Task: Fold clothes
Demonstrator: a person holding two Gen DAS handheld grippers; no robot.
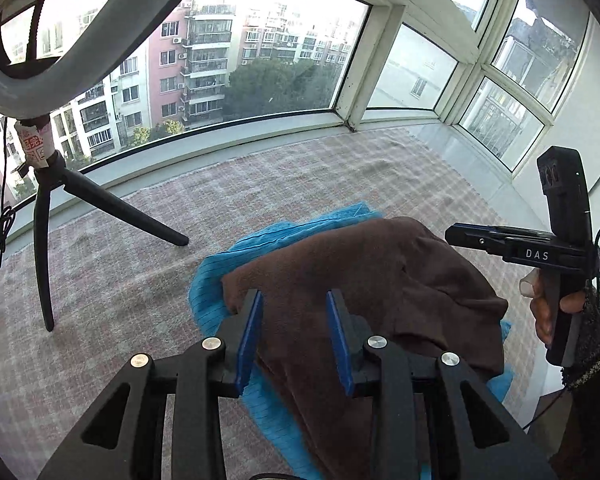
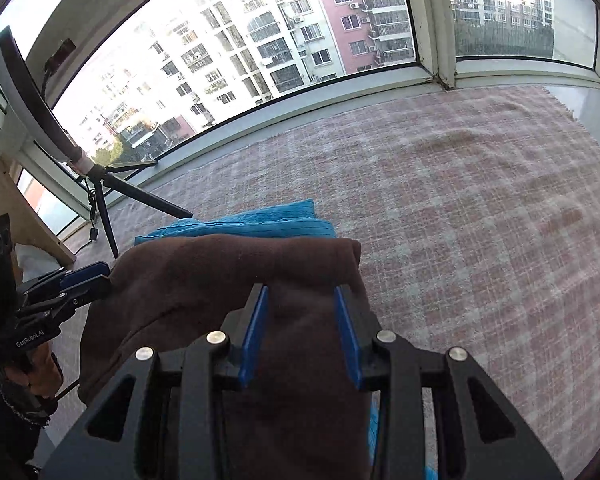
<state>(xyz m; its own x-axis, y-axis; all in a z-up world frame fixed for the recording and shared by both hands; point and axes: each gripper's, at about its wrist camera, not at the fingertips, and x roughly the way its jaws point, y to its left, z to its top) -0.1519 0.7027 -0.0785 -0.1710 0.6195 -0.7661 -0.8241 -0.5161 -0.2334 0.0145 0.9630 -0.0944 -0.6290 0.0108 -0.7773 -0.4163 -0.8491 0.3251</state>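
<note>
A folded brown garment (image 1: 364,280) lies on top of a folded blue garment (image 1: 284,232) on the checked blanket. My left gripper (image 1: 294,300) is open just above the brown garment's left part, holding nothing. My right gripper (image 2: 302,296) is open above the brown garment (image 2: 228,276) near its right edge, empty. The blue garment (image 2: 260,220) sticks out behind the brown one. The right gripper also shows in the left wrist view (image 1: 456,236), the left one in the right wrist view (image 2: 100,276), at the garment's left edge.
A pink and white checked blanket (image 2: 480,208) covers the bay window platform. A ring light on a black tripod (image 1: 48,216) stands at the left, with a cable trailing. Window frames (image 1: 352,100) close the far side and right.
</note>
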